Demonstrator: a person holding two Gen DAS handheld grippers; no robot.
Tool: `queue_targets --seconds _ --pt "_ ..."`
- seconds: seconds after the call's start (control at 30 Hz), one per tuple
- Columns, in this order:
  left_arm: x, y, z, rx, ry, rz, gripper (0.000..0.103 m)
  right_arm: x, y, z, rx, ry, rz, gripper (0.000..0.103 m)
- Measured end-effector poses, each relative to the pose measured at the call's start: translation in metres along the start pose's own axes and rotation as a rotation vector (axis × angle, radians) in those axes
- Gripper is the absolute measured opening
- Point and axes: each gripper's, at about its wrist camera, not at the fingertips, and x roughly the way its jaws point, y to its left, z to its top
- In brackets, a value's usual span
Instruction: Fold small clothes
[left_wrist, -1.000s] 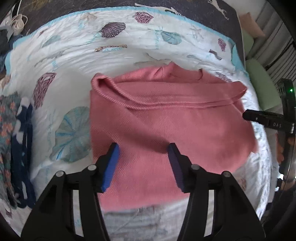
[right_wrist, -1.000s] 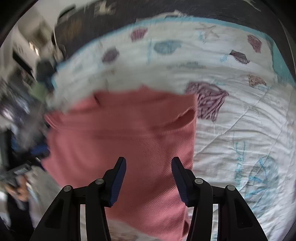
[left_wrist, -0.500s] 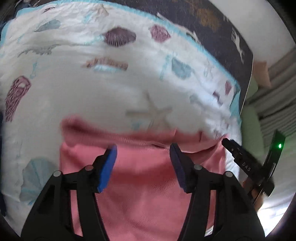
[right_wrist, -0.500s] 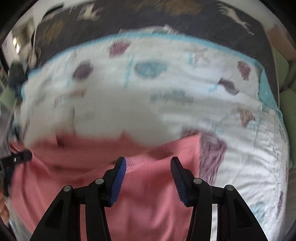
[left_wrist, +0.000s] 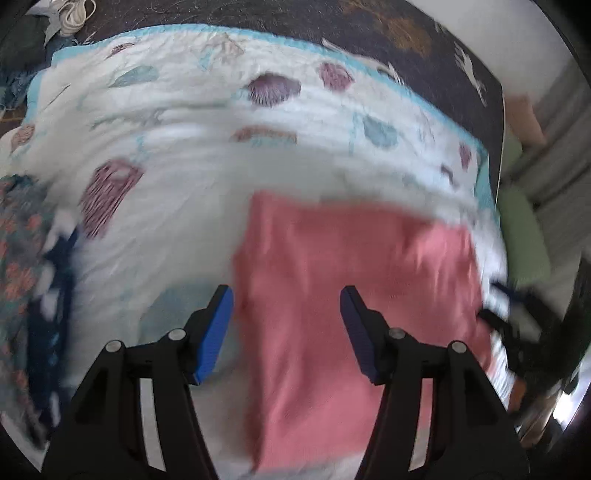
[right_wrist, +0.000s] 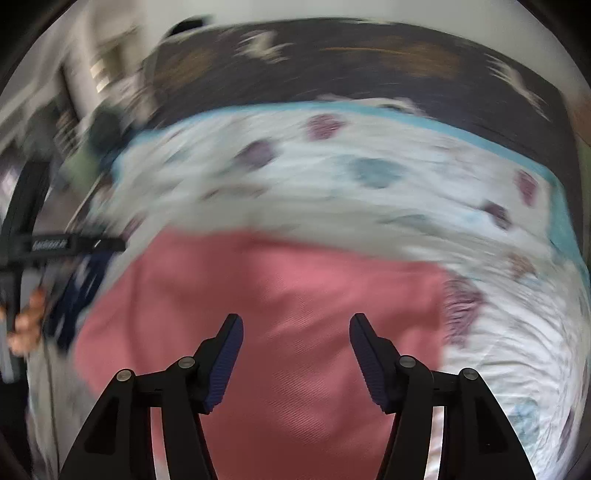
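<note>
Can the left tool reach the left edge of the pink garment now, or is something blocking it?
Probably yes. The left tool hangs open right over the pink garment, whose left edge lies bare on the quilt; nothing covers it.

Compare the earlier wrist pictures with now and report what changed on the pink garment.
The pink garment has lost its rolled top band: its far edge now lies flat. In both views it has shifted sideways. The right gripper is opening, with nothing gripped; the left gripper is open. Same white shell-print quilt underneath.

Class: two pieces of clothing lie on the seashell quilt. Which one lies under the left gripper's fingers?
The plain pink knitted garment. The dark floral-patterned garment lies off at the quilt's left edge.
</note>
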Motion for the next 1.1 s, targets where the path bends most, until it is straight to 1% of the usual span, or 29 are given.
queue_targets --seconds 0.03,0.1,0.17,0.2,0.23,0.27,0.3,0.33,0.37,0.4,0.43,0.47,0.53,0.57,0.6,0.63,0.67,0.73,0.77,0.8,0.87,0.9,0.93,0.97,1.0,1.03,1.07,1.1 --pt "-0.007 0.003 -0.020 0.006 0.011 -0.010 0.062 0.007 0.016 0.001 -0.059 0.006 -0.027 0.063" --pt "-0.013 0.008 -0.046 0.008 0.037 -0.024 0.062 0.027 0.023 0.008 -0.068 0.034 -0.007 0.063" --pt "-0.014 0.010 -0.067 0.020 0.071 -0.021 0.062 0.064 0.007 0.023 0.021 0.100 0.000 0.063" --pt "-0.012 0.010 -0.075 0.025 0.085 -0.026 0.063 0.087 -0.011 0.031 0.133 0.137 0.022 0.063" --pt "-0.010 0.009 -0.084 0.030 0.101 -0.029 0.063 0.101 -0.023 0.035 0.221 0.152 0.037 0.063" --pt "-0.008 0.009 -0.089 0.038 0.109 -0.033 0.063 0.112 -0.029 0.038 0.266 0.162 0.038 0.063" --pt "-0.004 0.007 -0.093 0.047 0.118 -0.033 0.063 0.123 -0.032 0.043 0.283 0.172 0.011 0.063" --pt "0.000 0.006 -0.097 0.066 0.127 -0.026 0.063 0.131 -0.031 0.049 0.271 0.175 -0.038 0.063" --pt "0.004 0.006 -0.099 0.087 0.130 -0.021 0.063 0.134 -0.025 0.052 0.258 0.185 -0.075 0.063" --pt "0.008 0.007 -0.100 0.096 0.124 -0.031 0.063 0.131 -0.018 0.056 0.243 0.198 -0.112 0.063" --pt "0.010 0.009 -0.100 0.098 0.116 -0.049 0.063 0.124 -0.008 0.062 0.217 0.188 -0.143 0.063" --pt "0.013 0.012 -0.100 0.084 0.110 -0.077 0.064 0.111 0.006 0.065 0.176 0.158 -0.153 0.063" --pt "0.020 0.018 -0.096 0.031 0.094 -0.141 0.071 0.088 0.030 0.070 0.101 0.118 -0.145 0.063" --pt "0.021 0.020 -0.094 0.010 0.072 -0.171 0.076 0.077 0.042 0.072 0.074 0.115 -0.122 0.065" --pt "0.022 0.021 -0.093 -0.011 0.058 -0.188 0.078 0.070 0.050 0.075 0.061 0.113 -0.098 0.067" --pt "0.023 0.022 -0.092 -0.027 0.052 -0.196 0.078 0.063 0.057 0.077 0.062 0.118 -0.079 0.073" --pt "0.025 0.023 -0.091 -0.046 0.044 -0.202 0.078 0.060 0.063 0.080 0.064 0.136 -0.064 0.078" --pt "0.024 0.023 -0.092 -0.078 0.013 -0.212 0.078 0.063 0.080 0.087 0.047 0.193 -0.007 0.080" --pt "0.025 0.023 -0.094 -0.089 0.000 -0.223 0.078 0.066 0.086 0.090 0.043 0.216 0.004 0.080" --pt "0.025 0.023 -0.097 -0.096 -0.019 -0.244 0.078 0.071 0.091 0.092 0.039 0.243 -0.002 0.080" --pt "0.027 0.023 -0.102 -0.106 -0.042 -0.292 0.078 0.087 0.110 0.095 -0.004 0.313 -0.053 0.081" --pt "0.028 0.025 -0.104 -0.119 -0.060 -0.354 0.072 0.095 0.123 0.097 -0.041 0.331 -0.072 0.081" --pt "0.033 0.030 -0.106 -0.155 -0.062 -0.445 0.067 0.100 0.132 0.099 -0.060 0.333 -0.080 0.080" --pt "0.040 0.034 -0.108 -0.188 -0.059 -0.466 0.057 0.104 0.142 0.102 -0.076 0.325 -0.085 0.080" --pt "0.041 0.037 -0.109 -0.197 -0.072 -0.470 0.047 0.106 0.148 0.100 -0.091 0.320 -0.091 0.080" --pt "0.043 0.040 -0.110 -0.202 -0.076 -0.475 0.042 0.112 0.160 0.102 -0.123 0.326 -0.101 0.080" --pt "0.045 0.042 -0.110 -0.215 -0.075 -0.483 0.032 0.120 0.167 0.104 -0.136 0.341 -0.103 0.080" --pt "0.046 0.044 -0.112 -0.231 -0.079 -0.495 0.026 0.125 0.171 0.104 -0.136 0.355 -0.100 0.080"
